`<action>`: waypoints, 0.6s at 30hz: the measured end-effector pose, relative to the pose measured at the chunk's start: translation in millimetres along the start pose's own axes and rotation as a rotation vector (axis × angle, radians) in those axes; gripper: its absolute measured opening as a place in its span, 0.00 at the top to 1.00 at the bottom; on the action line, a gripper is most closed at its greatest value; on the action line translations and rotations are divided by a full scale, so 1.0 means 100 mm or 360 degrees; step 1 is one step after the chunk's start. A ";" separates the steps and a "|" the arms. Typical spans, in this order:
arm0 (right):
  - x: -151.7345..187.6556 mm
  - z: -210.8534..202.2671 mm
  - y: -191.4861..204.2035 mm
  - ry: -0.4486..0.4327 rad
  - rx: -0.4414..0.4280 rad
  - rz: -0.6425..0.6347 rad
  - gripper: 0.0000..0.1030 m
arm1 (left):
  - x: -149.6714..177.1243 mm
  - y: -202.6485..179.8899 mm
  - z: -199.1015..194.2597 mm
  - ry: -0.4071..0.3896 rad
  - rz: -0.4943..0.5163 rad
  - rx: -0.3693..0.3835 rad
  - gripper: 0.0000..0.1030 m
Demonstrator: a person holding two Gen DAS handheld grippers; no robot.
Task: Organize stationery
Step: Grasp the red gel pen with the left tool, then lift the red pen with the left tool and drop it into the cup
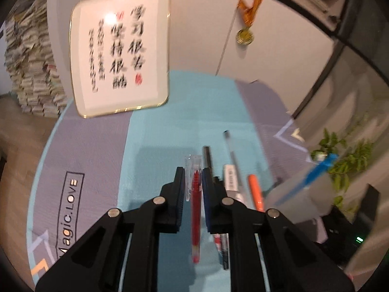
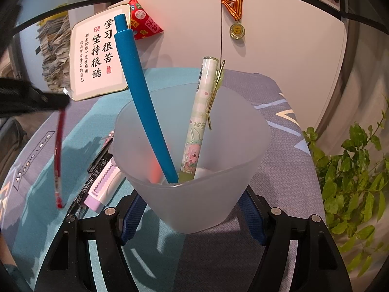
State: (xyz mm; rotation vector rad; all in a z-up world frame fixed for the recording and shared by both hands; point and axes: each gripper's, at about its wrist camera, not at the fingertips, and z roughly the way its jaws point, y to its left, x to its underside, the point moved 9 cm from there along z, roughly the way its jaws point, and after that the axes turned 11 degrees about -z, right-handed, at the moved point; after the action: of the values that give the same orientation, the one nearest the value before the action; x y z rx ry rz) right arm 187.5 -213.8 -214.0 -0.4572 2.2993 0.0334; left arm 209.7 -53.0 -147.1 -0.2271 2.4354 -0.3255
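My left gripper (image 1: 193, 174) is shut on a red pen (image 1: 195, 209), which runs back between the fingers. In the right wrist view the same red pen (image 2: 58, 158) hangs from the left gripper (image 2: 52, 102), clear of the mat. My right gripper (image 2: 192, 219) is shut on a frosted translucent cup (image 2: 194, 194), with the blue pads pressing on both sides. In the cup stand a blue pen (image 2: 143, 107) and a green patterned pen (image 2: 199, 121). On the mat lie a black pen (image 1: 207, 157), a clear gel pen (image 1: 229, 146), a white marker (image 1: 231, 177) and an orange pen (image 1: 256, 189).
A black marker (image 2: 94, 177) and a lilac-and-white correction tape (image 2: 104, 185) lie left of the cup on the blue-and-grey desk mat (image 2: 279, 170). A framed calligraphy board (image 2: 97, 56) leans at the back, beside a paper stack (image 2: 54, 48). A leafy plant (image 2: 352, 170) stands at the right.
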 end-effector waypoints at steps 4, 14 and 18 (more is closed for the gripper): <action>0.00 0.00 0.00 0.0000 0.0005 0.0000 0.29 | -0.03 -0.17 -0.19 -0.0067 0.0061 0.0064 0.88; 0.00 -0.01 0.00 -0.0003 0.0003 0.0002 0.29 | -0.23 -0.65 -0.90 -0.0274 0.0150 0.0353 0.88; 0.00 0.00 0.00 -0.0003 0.0003 0.0003 0.29 | -0.34 -0.95 -1.15 -0.0425 0.0192 0.0449 0.88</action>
State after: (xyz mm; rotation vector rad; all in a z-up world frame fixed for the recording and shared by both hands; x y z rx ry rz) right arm 187.3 -214.2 -213.7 -0.4540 2.2974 0.0321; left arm 170.1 -115.6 -13.4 0.0017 2.1009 -0.5427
